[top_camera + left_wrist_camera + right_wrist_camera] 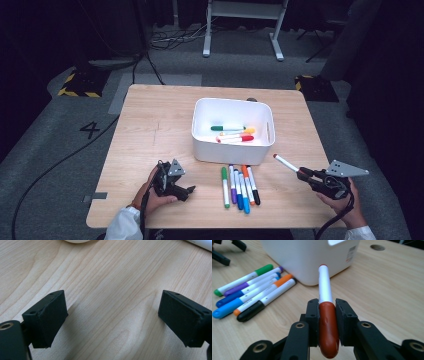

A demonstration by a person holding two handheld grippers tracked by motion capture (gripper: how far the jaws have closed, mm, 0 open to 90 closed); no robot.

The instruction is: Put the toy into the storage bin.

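My right gripper [306,173] [327,305] is shut on the dark red cap end of a white marker [286,163] [324,283], whose body points toward the white bin [232,131] [312,255]. It hovers just above the table at the front right. Several markers [240,186] [249,292] with green, purple, blue, orange and black caps lie side by side in front of the bin. Inside the bin lie a green [227,128], an orange and a red marker. My left gripper [186,192] [111,315] rests at the front left, jaws open over bare wood, holding nothing.
The wooden table [150,130] ends close behind both hands at the front. A round hole [377,247] sits in the tabletop beyond the bin. Cables and a white frame's feet lie on the grey floor behind the table.
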